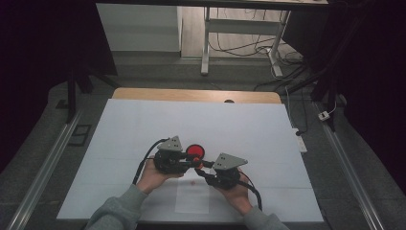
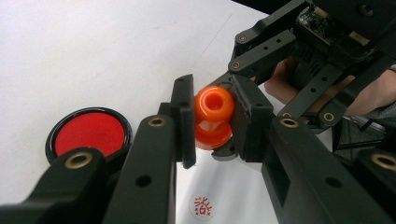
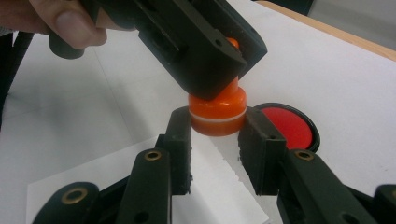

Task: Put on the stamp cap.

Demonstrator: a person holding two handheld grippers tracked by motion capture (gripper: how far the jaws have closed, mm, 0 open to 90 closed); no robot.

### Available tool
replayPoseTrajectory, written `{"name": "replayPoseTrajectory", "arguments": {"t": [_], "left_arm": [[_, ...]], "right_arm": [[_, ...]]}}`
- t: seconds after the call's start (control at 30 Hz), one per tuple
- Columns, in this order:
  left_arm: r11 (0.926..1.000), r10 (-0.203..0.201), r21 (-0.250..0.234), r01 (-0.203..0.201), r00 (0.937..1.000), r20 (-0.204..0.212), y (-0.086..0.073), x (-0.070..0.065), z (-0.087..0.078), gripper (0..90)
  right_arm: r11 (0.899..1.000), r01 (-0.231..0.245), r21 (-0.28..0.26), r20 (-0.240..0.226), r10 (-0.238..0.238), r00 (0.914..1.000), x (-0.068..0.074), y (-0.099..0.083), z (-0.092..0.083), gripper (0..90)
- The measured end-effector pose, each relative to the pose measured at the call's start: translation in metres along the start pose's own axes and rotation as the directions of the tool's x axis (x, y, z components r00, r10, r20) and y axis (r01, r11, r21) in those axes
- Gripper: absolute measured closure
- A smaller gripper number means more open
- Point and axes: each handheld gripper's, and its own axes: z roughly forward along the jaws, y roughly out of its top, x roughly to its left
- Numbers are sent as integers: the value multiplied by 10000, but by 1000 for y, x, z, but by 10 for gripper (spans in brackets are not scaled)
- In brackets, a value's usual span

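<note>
An orange stamp [image 1: 198,165] with a knob handle and a white band round its base hangs just above the white mat. My left gripper [image 2: 212,123] is shut on the stamp [image 2: 214,116] at its knob. My right gripper [image 3: 217,131] is shut on the stamp's wide base [image 3: 217,112], its pads pressing on either side. In the high view the left gripper [image 1: 193,163] and the right gripper [image 1: 204,169] meet tip to tip at the stamp. A round red ink pad [image 1: 195,152] in a black rim lies just behind them.
A small paper sheet [image 1: 192,199] lies under the grippers near the front edge and bears a red stamped mark [image 2: 203,206]. The white mat [image 1: 143,124] covers a wooden table [image 1: 191,94]. A desk frame and cables stand on the floor beyond.
</note>
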Motion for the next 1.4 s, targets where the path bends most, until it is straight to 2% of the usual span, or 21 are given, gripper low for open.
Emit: {"name": "replayPoseTrajectory", "arguments": {"t": [0.47,0.6,0.93,1.4], "left_arm": [[9998,188,-22,-188,9998,-72,-1,-2,1,726],[9989,476,-40,-478,9985,-259,-1,-5,1,727],[9989,405,-215,-409,9990,-189,-2,-5,1,728],[9989,391,-262,-397,9989,-240,-5,-5,6,730]], "right_arm": [[9999,-151,45,37,151,9999,2,1,0,647],[9999,-132,101,102,130,9999,2,1,-1,647],[9998,-182,13,141,182,9997,2,2,-3,648],[9992,-363,159,80,362,9993,0,0,-3,648]]}}
